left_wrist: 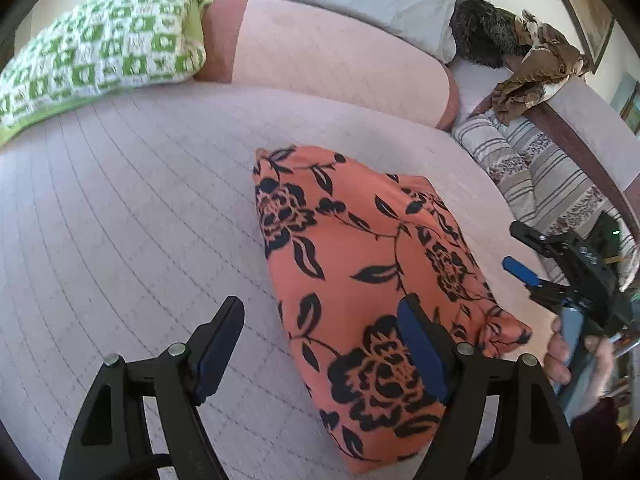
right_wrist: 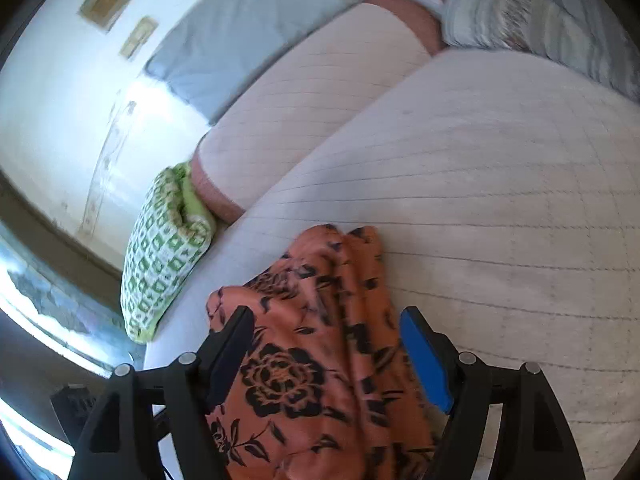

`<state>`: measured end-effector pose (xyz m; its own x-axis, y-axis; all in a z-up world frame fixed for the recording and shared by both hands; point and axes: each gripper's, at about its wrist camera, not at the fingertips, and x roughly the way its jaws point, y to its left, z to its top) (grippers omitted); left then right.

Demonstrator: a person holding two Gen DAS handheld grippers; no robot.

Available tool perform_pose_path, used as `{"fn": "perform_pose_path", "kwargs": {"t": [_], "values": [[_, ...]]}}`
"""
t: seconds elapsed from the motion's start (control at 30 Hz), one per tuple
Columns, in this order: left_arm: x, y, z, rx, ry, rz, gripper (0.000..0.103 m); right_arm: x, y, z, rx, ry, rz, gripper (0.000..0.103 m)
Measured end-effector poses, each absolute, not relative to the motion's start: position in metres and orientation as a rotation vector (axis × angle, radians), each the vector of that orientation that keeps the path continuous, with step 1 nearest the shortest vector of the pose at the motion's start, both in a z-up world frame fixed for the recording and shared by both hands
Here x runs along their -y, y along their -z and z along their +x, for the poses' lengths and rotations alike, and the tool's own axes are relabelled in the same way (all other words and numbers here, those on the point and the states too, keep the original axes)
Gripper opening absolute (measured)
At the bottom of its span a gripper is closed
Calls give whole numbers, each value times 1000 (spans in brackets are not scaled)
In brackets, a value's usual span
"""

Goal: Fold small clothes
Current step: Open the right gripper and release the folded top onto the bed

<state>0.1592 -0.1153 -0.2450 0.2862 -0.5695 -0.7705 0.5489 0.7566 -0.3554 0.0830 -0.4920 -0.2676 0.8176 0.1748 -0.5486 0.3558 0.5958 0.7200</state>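
Orange floral garment [left_wrist: 360, 264] flat on bed [left_wrist: 140, 220]. Left tool [left_wrist: 320, 340] released over its near left edge. Right tool [right_wrist: 326, 344] released too, cloth between fingers.

Floral garment [right_wrist: 320, 360]: lower part cut off at bottom edge, right wrist view; print blurred w/ motion. Striped bedding [right_wrist: 520, 16] top right smeared. Right gripper [left_wrist: 520, 248] partly cut off at right edge, left view.
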Motion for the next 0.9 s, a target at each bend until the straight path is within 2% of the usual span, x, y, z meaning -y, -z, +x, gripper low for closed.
{"fn": "perform_pose_path", "kwargs": {"t": [0.43,0.57,0.9], "values": [[121,251,171,-1102,738,-52,80,551,324,73,-728,95,1155,78],[109,252,169,-1104,733,-114,80,555,324,66,-668,57,1234,78],[90,249,155,-1073,810,-107,80,528,301,58,-701,-92,1245,79]]}}
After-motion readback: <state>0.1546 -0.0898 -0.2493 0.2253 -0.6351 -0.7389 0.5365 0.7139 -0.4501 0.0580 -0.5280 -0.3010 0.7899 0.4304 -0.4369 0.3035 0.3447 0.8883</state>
